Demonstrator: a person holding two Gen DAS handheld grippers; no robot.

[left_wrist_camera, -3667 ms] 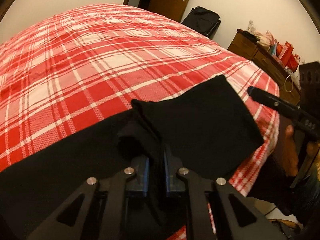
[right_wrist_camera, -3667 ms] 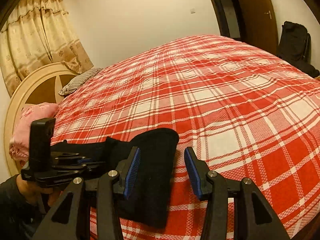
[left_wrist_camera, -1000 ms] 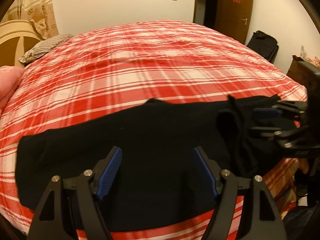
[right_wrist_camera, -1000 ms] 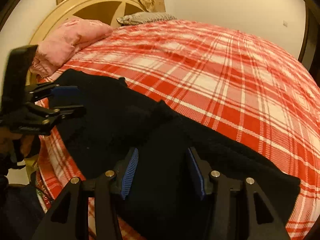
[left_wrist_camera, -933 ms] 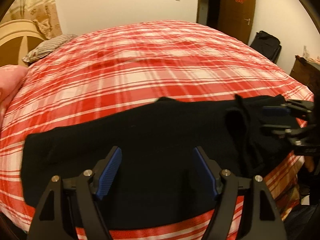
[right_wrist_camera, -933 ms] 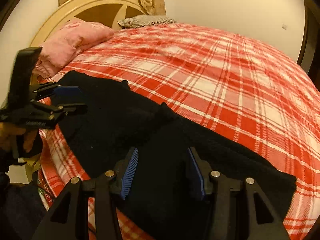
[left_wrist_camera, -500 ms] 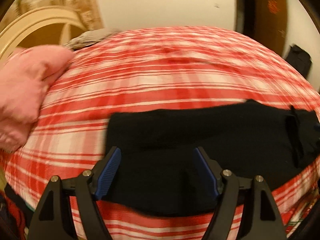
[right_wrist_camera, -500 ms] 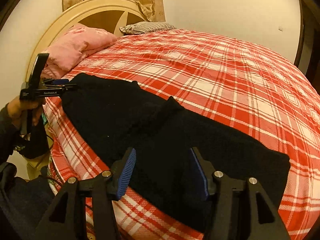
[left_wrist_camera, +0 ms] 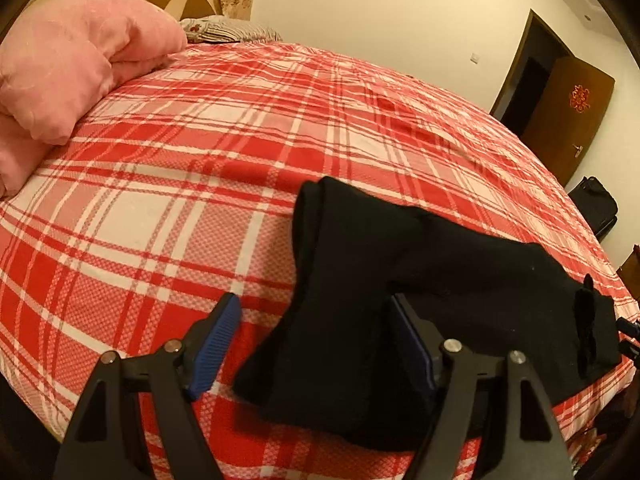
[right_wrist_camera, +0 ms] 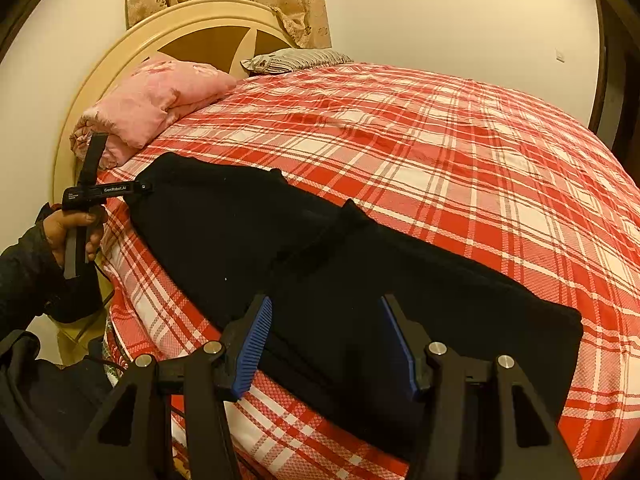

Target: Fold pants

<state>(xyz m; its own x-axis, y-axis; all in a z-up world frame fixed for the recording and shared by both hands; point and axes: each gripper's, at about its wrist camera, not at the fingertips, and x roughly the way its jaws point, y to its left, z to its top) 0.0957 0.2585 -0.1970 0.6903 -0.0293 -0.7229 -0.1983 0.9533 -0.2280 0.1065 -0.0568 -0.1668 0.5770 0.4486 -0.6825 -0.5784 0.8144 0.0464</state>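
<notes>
The black pants (right_wrist_camera: 320, 264) lie stretched out along the near edge of the red plaid bed (right_wrist_camera: 440, 152). In the left wrist view the pants' end (left_wrist_camera: 340, 280) lies between my open fingers. My left gripper (left_wrist_camera: 316, 344) is open at that end near the bed's edge; it also shows in the right wrist view (right_wrist_camera: 140, 188), at the pants' far left end. My right gripper (right_wrist_camera: 328, 340) is open above the pants' middle, holding nothing.
A pink folded blanket (left_wrist_camera: 68, 76) and a striped pillow (right_wrist_camera: 296, 58) lie by the cream headboard (right_wrist_camera: 180, 36). A brown door (left_wrist_camera: 568, 116) and a black bag (left_wrist_camera: 596, 208) stand at the far right.
My left gripper has swung left along the pants to their end by the pink blanket. My right gripper has drawn back slightly; both stay open.
</notes>
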